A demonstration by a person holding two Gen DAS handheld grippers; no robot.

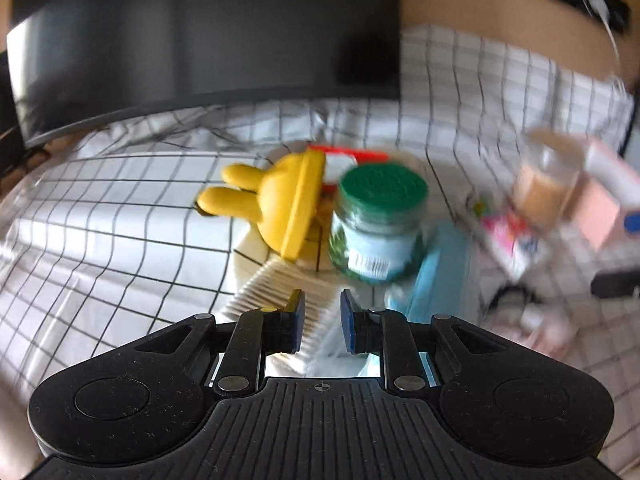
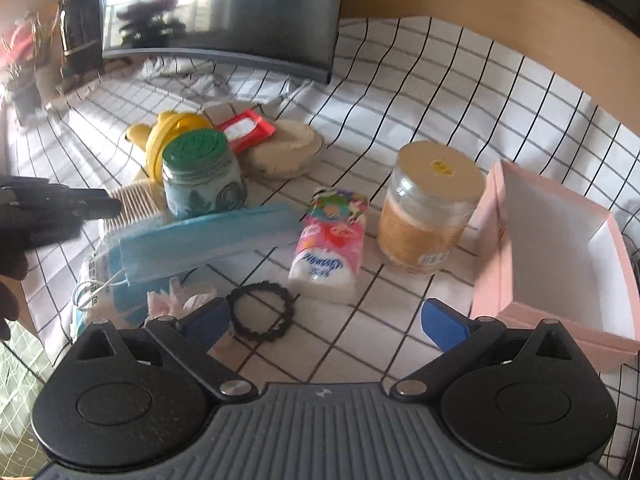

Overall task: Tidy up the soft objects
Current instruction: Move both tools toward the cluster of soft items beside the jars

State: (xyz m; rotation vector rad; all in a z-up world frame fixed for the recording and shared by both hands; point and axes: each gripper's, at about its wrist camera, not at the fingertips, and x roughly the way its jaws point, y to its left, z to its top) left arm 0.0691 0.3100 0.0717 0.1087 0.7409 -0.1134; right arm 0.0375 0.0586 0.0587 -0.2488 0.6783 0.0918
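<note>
My left gripper point(image 1: 323, 316) hovers just before a pack of cotton swabs point(image 1: 272, 292); its jaws stand a narrow gap apart with nothing between them. Beyond it are a yellow bunny toy point(image 1: 276, 200) and a green-lidded jar point(image 1: 376, 224). In the right wrist view my right gripper point(image 2: 326, 316) is wide open and holds nothing, above a black hair tie point(image 2: 262, 316). A stack of blue face masks point(image 2: 200, 236), a pink tissue pack point(image 2: 332, 248) and a pink crumpled cloth point(image 2: 180, 300) lie close by. The left gripper's fingers point(image 2: 100, 204) enter from the left by the swabs.
An open pink box point(image 2: 560, 248) stands at the right beside a beige-lidded jar point(image 2: 428, 208). A red wipes pack point(image 2: 246, 128) and a beige round pad point(image 2: 288, 148) lie further back. A dark monitor point(image 2: 224, 20) stands on the checked cloth point(image 2: 420, 92).
</note>
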